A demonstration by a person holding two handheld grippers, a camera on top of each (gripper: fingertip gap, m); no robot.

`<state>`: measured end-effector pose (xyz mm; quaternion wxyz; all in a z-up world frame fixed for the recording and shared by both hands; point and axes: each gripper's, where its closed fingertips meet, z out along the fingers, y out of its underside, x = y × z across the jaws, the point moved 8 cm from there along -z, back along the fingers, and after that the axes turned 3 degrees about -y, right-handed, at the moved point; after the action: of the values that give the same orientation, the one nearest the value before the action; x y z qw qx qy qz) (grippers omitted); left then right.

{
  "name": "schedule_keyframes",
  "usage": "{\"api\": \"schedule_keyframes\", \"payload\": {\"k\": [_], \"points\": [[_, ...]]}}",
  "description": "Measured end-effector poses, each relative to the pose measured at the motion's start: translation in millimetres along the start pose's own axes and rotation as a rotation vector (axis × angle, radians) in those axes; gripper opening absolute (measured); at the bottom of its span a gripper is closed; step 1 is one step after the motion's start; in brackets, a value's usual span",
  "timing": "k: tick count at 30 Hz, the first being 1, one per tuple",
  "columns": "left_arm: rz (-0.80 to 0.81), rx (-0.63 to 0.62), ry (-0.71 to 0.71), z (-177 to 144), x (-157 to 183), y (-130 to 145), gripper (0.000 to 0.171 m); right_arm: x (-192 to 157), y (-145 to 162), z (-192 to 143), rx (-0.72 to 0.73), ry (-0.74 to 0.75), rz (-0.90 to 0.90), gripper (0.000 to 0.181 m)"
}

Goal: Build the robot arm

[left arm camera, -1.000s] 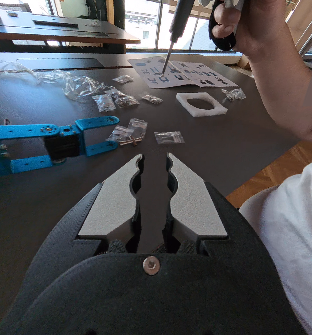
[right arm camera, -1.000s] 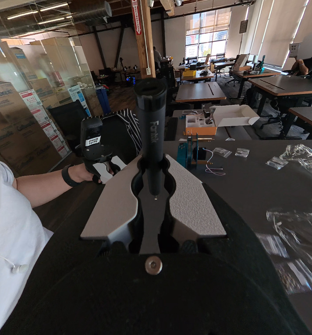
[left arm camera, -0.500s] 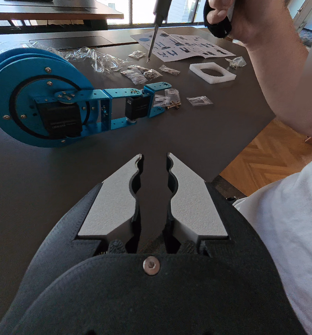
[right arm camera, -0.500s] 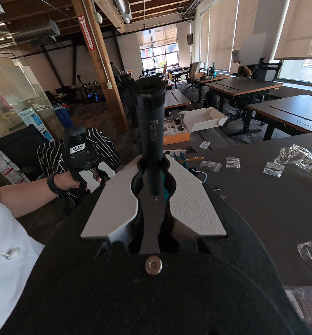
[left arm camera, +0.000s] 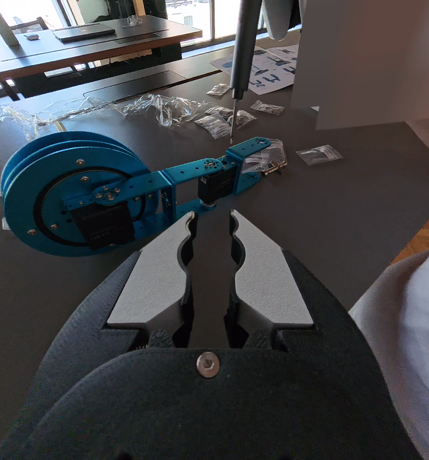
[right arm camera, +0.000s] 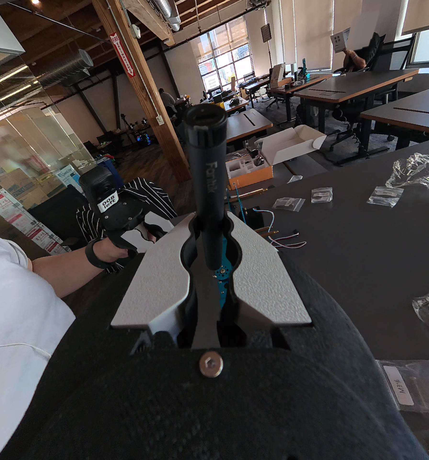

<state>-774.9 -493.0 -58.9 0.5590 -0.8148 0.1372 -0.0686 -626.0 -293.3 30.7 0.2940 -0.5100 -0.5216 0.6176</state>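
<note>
Dark counter (left arm camera: pixel 333 224): blue servo arm assembly (left arm camera: pixel 114 194) lying near the front edge, left gripper (left arm camera: pixel 213 219) just beside it, fingers apart, empty. Right gripper (right arm camera: pixel 209 224) clamped on electric screwdriver (right arm camera: pixel 208 189), tip over the bracket end; small hardware bags (left arm camera: pixel 318 154) near

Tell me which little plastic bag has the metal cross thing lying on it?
The clear bag tucked under the far end of the blue metal arm. The small metal cross rests on its edge; the other bags lie apart with nothing on top.
</note>
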Motion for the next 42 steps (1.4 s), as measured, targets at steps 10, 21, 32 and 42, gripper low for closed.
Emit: {"api": "schedule_keyframes", "payload": {"k": [10,21,32,42], "points": [[0.158,-0.096,0.138,19,-2,4,0.023,1,-1,-4,0.036,0.062,0.021,0.017],[0.489,-0.148,0.294,45,-23,-49,0.062,-11,6,-9,0.108,0.147,0.032,0.017],[0.68,-0.475,0.594,100,-17,-68,0.036,0,7,-11,0.109,0.093,0.061,0.016],[0.597,-0.553,0.604,104,-13,-64,0.045,15,15,0,0.127,0.064,0.145,0.017]]}}
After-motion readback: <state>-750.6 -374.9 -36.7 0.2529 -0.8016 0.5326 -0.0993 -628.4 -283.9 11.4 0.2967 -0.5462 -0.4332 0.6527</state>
